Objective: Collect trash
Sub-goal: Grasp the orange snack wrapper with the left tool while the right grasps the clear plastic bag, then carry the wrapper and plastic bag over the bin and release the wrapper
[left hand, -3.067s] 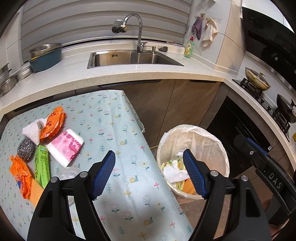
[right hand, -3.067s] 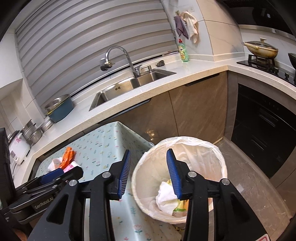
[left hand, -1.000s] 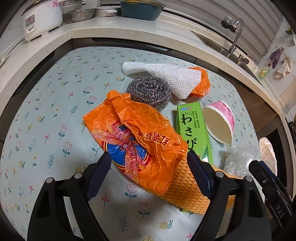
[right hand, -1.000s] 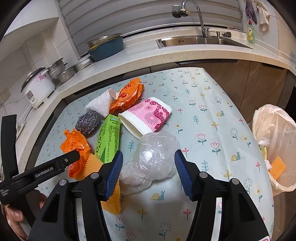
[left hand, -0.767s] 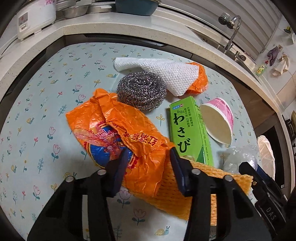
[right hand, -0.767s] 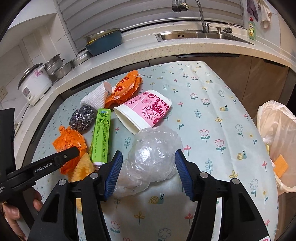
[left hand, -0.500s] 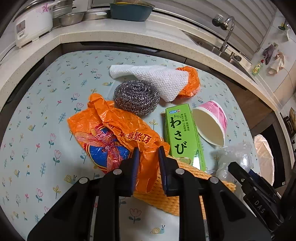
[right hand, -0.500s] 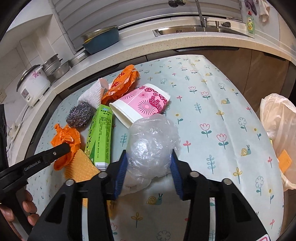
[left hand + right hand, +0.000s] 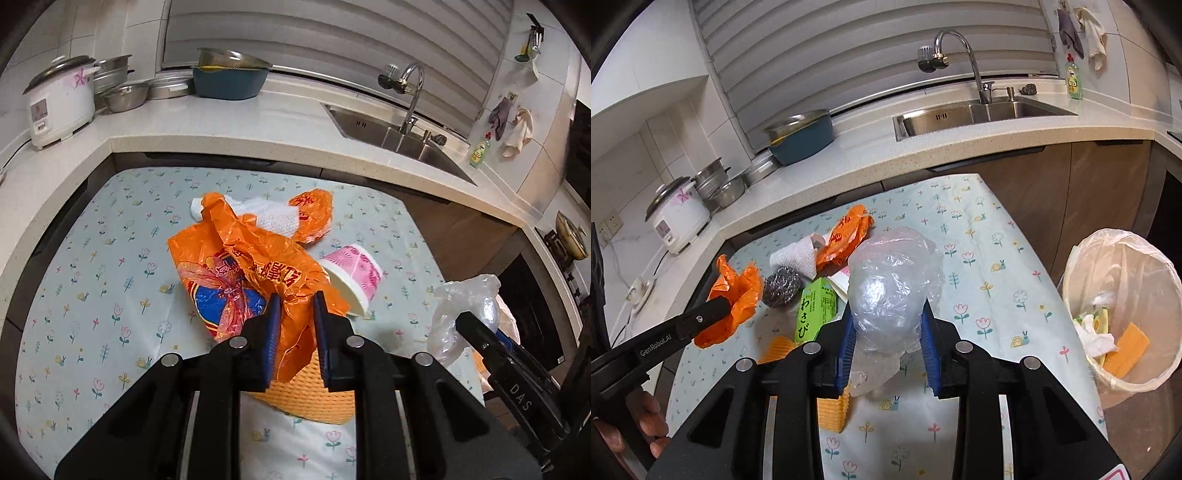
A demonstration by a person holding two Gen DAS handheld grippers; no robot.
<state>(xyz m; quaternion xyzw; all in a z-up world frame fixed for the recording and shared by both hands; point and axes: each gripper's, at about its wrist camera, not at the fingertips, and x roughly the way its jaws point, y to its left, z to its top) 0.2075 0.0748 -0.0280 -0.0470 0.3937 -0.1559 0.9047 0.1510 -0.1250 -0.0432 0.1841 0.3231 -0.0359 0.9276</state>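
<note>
My left gripper (image 9: 297, 299) is closing its jaws on a crumpled orange plastic bag (image 9: 255, 266), which hangs lifted above the flowered table (image 9: 110, 295). The right wrist view shows the same orange bag (image 9: 738, 291) in that gripper at the left. My right gripper (image 9: 887, 308) is closing on a crumpled clear plastic bag (image 9: 894, 280), held off the table. A lined trash bin (image 9: 1126, 236) with scraps inside stands on the floor at the right. On the table lie a pink paper cup (image 9: 354, 273), a green box (image 9: 814, 310), a steel scourer (image 9: 783, 284), a paper towel (image 9: 796, 258), an orange wrapper (image 9: 846, 236) and an orange mesh piece (image 9: 314, 391).
A white counter (image 9: 221, 129) wraps around behind the table. It carries a rice cooker (image 9: 59, 103), steel bowls, a blue basin (image 9: 229, 81) and a sink with a tap (image 9: 979, 110). Brown cabinets stand beyond the table's right edge, and a stove sits at the far right.
Both grippers went from open around their bags to closed on them. Both bags have risen off the table, and the views have tilted up toward the counter.
</note>
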